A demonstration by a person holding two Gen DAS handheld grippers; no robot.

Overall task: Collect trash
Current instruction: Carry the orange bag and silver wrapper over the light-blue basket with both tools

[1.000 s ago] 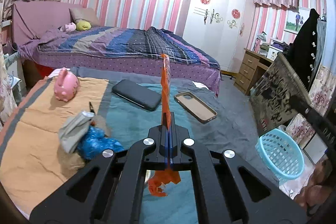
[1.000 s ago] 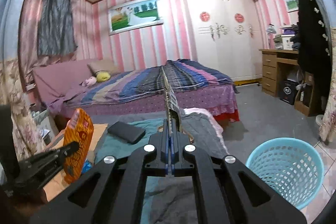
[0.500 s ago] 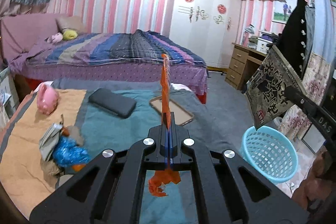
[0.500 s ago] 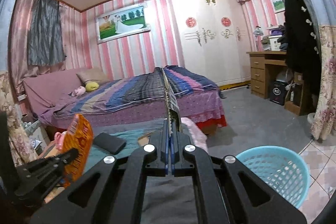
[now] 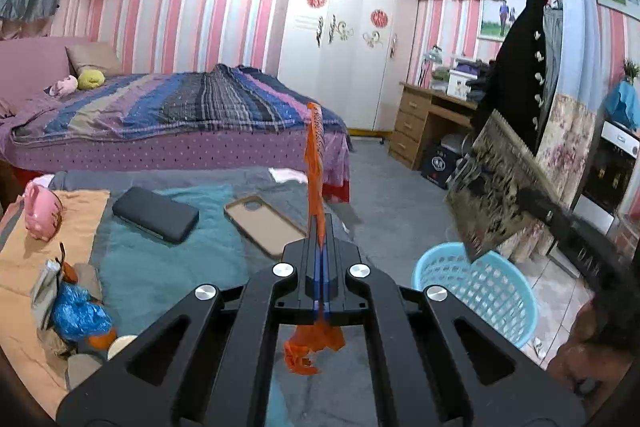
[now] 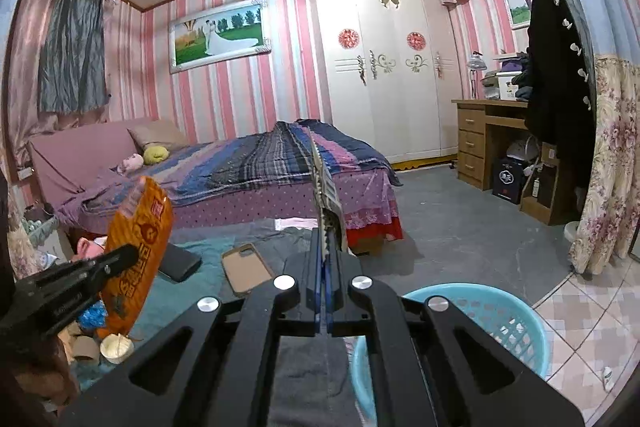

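Nearest: left gripper (image 5: 320, 227), jaws together, clamped on an orange crinkled snack wrapper (image 5: 314, 163) seen edge-on, standing upright from the fingertips; a torn orange tail hangs below the jaws. From the right wrist view the same wrapper shows its printed face at the left.

Right gripper (image 6: 326, 227), jaws likewise together, clamped on a dark, gold-printed foil packet (image 6: 326, 183), edge-on here. In the left wrist view that packet appears broadside at the right, held just above the near-left rim of the light blue plastic lattice basket (image 5: 476, 287) on the floor.

Middle ground: low surface covered in teal and orange cloth (image 5: 160, 267). On it a black rectangular case (image 5: 156, 213) and a tan phone case (image 5: 264, 223), side by side, apart. At the left edge, a heap of remaining rubbish (image 5: 68, 311): blue crumpled plastic, grey wrapper, cardboard bits, a small cup. Pink piggy bank (image 5: 40, 211) beyond the heap.

Far: bed with striped purple-blue blanket (image 5: 180, 115), white wardrobe (image 5: 344, 59), wooden desk (image 5: 428, 123) at right.

Step in hand, as I judge it: carrying two wrappers to the basket. The right packet looks nearly placed; the left wrapper hangs over the cloth, short of the rim. Next calls for bringing each over the basket's opening, then parting the jaws. The light foil may cling to a pad or drift outside the rim.
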